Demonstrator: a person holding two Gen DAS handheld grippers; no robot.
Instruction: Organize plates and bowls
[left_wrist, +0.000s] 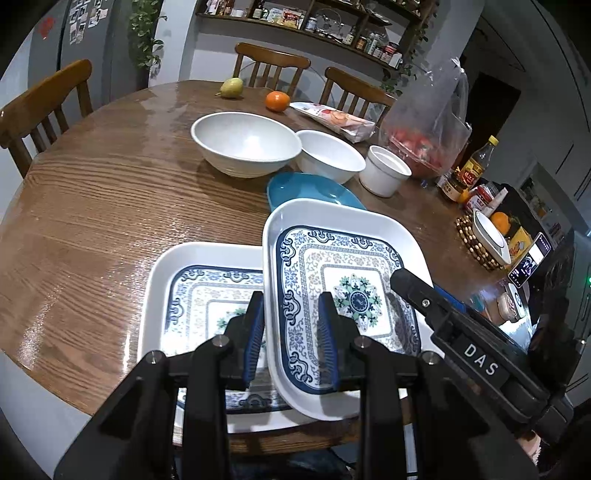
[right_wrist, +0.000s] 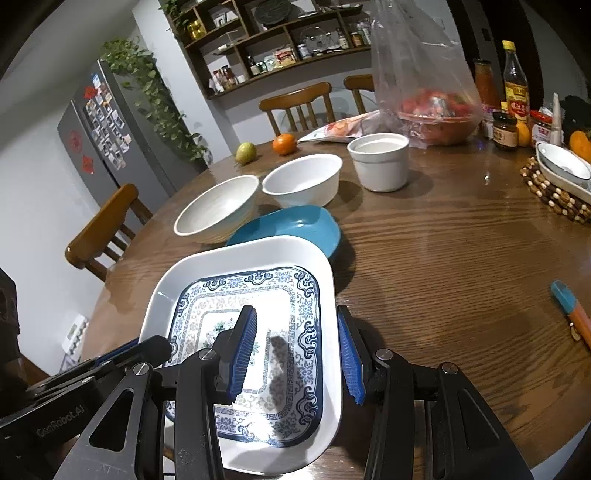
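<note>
Both your grippers straddle opposite rims of the upper patterned plate (left_wrist: 343, 295), holding it tilted over the second patterned plate (left_wrist: 199, 291).

Your left gripper (left_wrist: 291, 339) reaches forward with one finger outside the plate's left rim and one inside; your right gripper (right_wrist: 295, 354) does the same on the right rim. You cannot tell from either view whether the blue pads (right_wrist: 243, 347) actually press the rim or stand slightly apart from it. The lower plate is half hidden by the upper one and by your left gripper. Behind sit a blue dish (right_wrist: 295, 225), a large white bowl (left_wrist: 245, 142), a smaller white bowl (left_wrist: 328, 155) and a white cup (left_wrist: 386, 170), all on the round wooden table (left_wrist: 110, 192). Chairs, a fridge and cluttered shelves ring the room.
</note>
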